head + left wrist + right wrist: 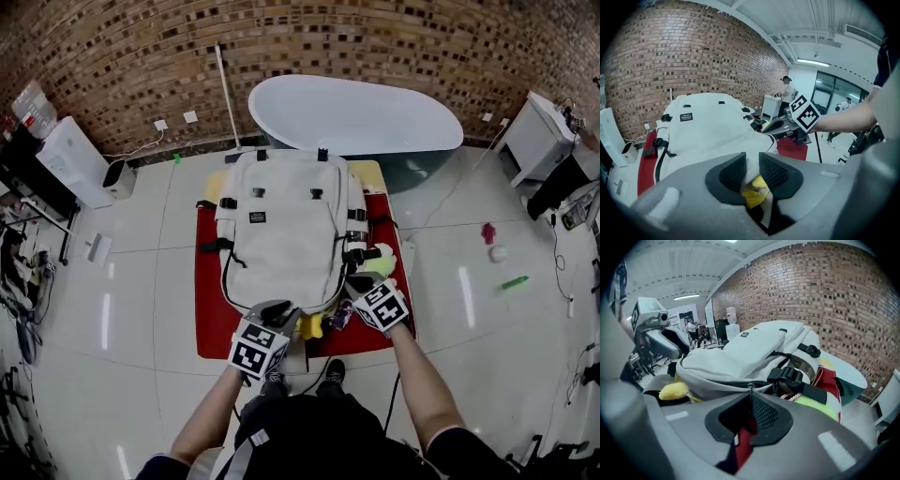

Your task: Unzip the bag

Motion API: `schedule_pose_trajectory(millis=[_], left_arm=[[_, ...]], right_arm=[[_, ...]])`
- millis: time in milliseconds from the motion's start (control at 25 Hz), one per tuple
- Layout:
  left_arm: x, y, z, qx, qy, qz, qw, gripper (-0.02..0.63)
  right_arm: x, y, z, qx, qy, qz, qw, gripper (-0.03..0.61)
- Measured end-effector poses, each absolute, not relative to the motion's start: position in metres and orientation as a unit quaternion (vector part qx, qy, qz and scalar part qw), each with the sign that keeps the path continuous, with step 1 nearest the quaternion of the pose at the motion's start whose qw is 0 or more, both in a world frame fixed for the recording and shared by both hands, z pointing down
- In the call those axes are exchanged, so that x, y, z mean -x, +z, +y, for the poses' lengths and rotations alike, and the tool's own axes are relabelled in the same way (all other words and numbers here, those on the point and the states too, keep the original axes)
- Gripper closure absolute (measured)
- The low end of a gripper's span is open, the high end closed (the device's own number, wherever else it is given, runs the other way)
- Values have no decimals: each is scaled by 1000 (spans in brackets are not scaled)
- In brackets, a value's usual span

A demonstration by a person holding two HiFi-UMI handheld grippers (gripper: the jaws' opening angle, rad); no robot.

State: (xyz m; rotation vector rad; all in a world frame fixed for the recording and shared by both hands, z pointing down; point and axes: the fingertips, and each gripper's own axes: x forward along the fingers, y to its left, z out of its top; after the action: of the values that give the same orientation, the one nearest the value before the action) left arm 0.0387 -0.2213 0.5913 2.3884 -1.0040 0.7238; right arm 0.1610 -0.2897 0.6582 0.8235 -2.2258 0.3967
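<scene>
A white backpack (pixel 286 225) lies flat on a red mat (pixel 211 309), its bottom end towards me. My left gripper (pixel 281 314) is at that end. In the left gripper view its jaws (pixel 752 164) stand a little apart, with the bag's white edge (pixel 703 126) between them and a yellow toy (pixel 757 187) just below; no grip shows. My right gripper (pixel 356 286) is at the bag's lower right corner. In the right gripper view its jaws (pixel 751 397) are closed on the small metal zipper pull (pixel 750 388) sticking out of the bag's dark zip line (pixel 754 350).
A white bathtub (pixel 356 117) stands behind the mat by the brick wall. The yellow toy (pixel 310 326) and a yellow-green object (pixel 380 264) lie beside the bag. A white unit (pixel 70 159) is at the left, a white cabinet (pixel 539 131) at the right, and small items (pixel 487 232) dot the floor.
</scene>
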Motion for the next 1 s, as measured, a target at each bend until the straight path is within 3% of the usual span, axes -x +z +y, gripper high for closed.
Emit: schedule_pose_trajectory(millis=[520, 800, 1000], left_arm=[[-37, 603, -211, -873, 267, -341, 225, 525], [-42, 602, -207, -885, 263, -317, 218, 526], [-44, 604, -207, -892, 257, -303, 217, 526]], right_arm=[[-143, 621, -240, -300, 157, -866, 368, 561], [-135, 613, -208, -290, 153, -849, 416, 561], [-118, 611, -191, -302, 180, -846, 401, 560]])
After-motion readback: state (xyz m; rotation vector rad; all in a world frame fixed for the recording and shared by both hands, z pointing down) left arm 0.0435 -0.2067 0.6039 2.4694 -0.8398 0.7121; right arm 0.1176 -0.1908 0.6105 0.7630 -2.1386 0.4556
